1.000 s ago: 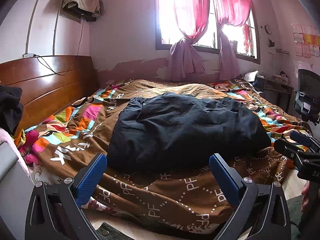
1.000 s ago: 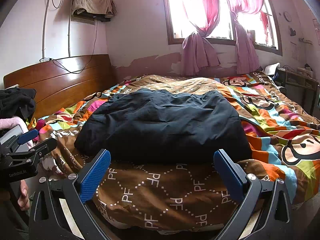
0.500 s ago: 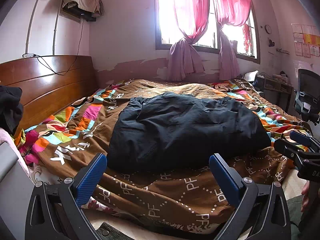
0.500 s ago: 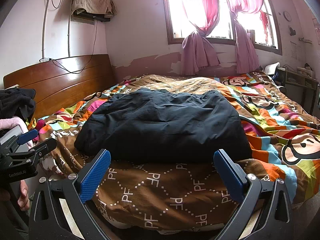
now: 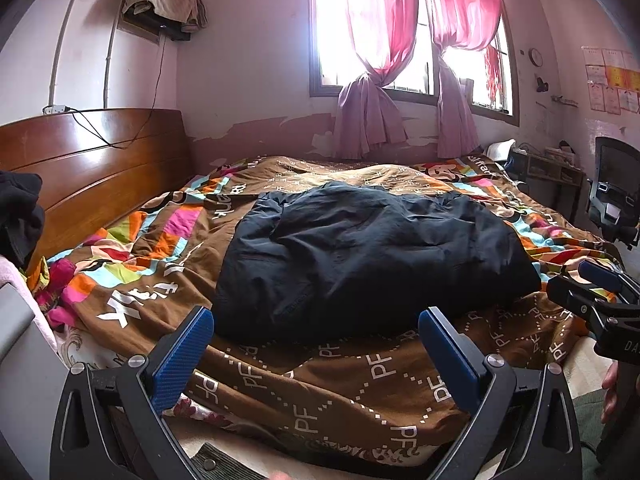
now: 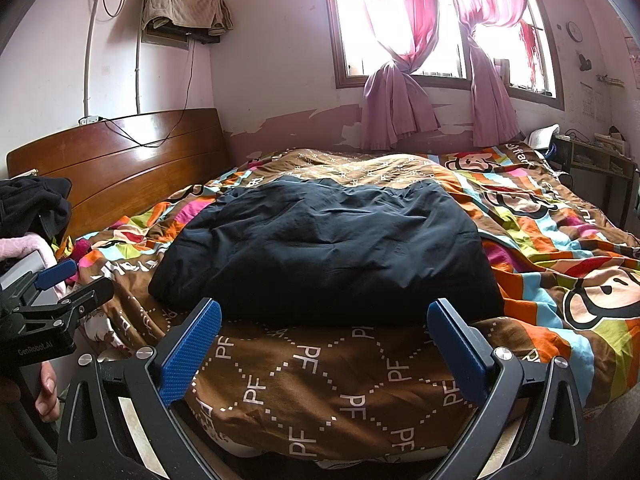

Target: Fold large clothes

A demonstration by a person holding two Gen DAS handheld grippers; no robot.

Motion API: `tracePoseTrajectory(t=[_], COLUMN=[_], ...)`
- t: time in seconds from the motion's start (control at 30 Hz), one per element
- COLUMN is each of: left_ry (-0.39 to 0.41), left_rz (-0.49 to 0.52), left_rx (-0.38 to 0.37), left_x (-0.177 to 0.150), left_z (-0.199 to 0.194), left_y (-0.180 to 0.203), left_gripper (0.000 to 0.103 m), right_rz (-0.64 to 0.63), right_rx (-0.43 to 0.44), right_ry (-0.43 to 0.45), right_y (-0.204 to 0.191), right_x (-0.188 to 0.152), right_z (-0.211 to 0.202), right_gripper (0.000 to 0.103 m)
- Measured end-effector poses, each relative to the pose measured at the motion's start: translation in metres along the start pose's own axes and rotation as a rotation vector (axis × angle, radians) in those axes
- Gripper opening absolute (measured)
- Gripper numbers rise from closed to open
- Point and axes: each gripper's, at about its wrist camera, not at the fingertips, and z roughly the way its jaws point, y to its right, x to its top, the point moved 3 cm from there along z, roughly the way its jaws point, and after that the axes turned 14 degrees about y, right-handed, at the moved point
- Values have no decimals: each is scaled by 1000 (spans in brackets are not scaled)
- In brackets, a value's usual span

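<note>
A large dark navy garment (image 5: 360,260) lies folded into a broad rectangle on the bed's patterned quilt (image 5: 340,380); it also shows in the right wrist view (image 6: 328,248). My left gripper (image 5: 316,354) is open and empty, held off the near edge of the bed in front of the garment. My right gripper (image 6: 324,344) is open and empty at the same edge, a little to the right. Each gripper shows at the side of the other's view: the right one (image 5: 596,296) and the left one (image 6: 56,292).
A wooden headboard (image 5: 92,160) runs along the left. Dark clothes (image 6: 32,204) are piled at the left edge. A window with pink curtains (image 5: 400,60) is behind the bed. A black office chair (image 5: 616,200) and a desk (image 6: 596,160) stand at the right.
</note>
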Motion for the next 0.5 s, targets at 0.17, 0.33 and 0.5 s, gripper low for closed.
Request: tracePoseTrajectory(t=[0.17,0.33,0.5], left_ry=[-8,-6,-18], left_rz=[12,20,17], left_rx=[44,53,49], left_x=[-2,-1,-2], left_z=[1,1,2], left_y=[-4,-8,-11], left_gripper=[103,103,103], right_rz=[0,1,1], right_rx=[0,0,-1], right_ry=[0,-1,-1], right_y=[0,0,0], right_x=[0,0,0], right_z=[0,0,0], right_gripper=[102,102,102])
